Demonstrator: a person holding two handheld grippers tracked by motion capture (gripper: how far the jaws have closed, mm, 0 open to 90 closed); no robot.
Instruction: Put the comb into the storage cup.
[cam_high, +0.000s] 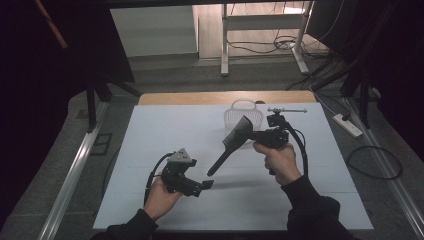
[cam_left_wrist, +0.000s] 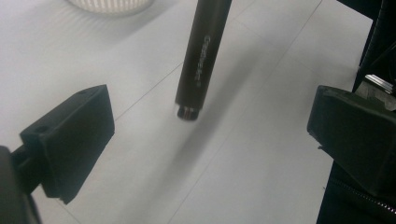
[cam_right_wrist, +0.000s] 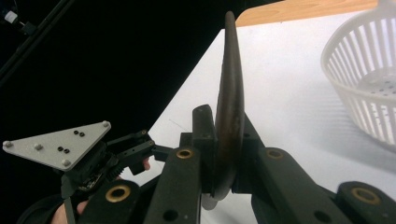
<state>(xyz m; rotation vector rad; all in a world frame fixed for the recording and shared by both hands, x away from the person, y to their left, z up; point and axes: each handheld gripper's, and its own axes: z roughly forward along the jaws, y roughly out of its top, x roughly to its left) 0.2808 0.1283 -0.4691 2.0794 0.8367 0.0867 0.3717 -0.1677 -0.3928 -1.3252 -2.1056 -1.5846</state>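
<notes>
The right claw (cam_high: 260, 135), just right of frame centre, clamps a black comb (cam_high: 235, 137) by its head, handle slanting down-left above the white counter (cam_high: 165, 130). That hand (cam_high: 280, 160) is raised, wrist bent. Lower left, the left claw (cam_high: 197, 187) gapes empty, hand (cam_high: 162, 197) low.

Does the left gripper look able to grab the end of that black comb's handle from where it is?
Probably yes: the left gripper has its jaws wide open, and the comb handle hangs just ahead of them, held by the right gripper, with bare table between.
</notes>
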